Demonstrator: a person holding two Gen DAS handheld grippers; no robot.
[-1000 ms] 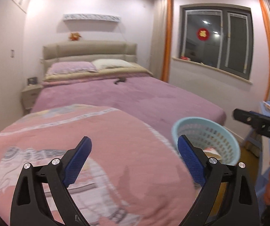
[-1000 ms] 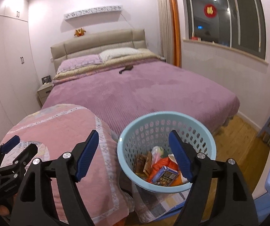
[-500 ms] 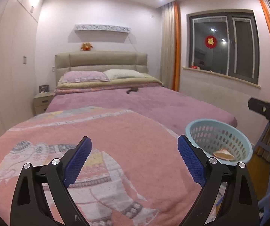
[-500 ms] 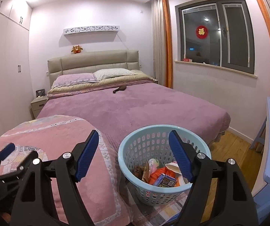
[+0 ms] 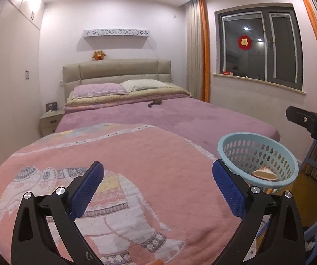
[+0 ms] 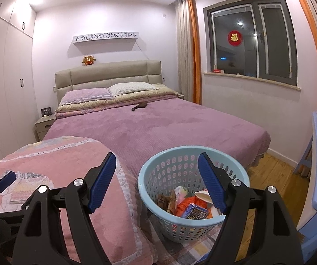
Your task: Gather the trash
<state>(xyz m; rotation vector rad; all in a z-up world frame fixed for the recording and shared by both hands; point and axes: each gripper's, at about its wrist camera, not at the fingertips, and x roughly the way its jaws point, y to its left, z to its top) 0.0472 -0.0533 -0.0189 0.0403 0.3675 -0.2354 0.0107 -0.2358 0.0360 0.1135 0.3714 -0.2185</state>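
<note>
Here my left gripper point(image 5: 157, 184), its jaws just widened, gapes empty over the pink elephant-print blanket point(image 5: 136, 154), while my right gripper point(image 6: 156, 176) hangs parted and empty before the pale-blue perforated plastic basket point(image 6: 176, 165) holding wrappers.

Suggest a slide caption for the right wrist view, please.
Open right tongs above a blue basket of collected trash.

Purple bed point(image 6: 158, 128) w/ two pillows, pink elephant blanket point(image 5: 118, 167), nightstand point(image 6: 44, 124), dark window point(image 6: 251, 42), white wardrobe point(image 6: 6, 88)
</note>
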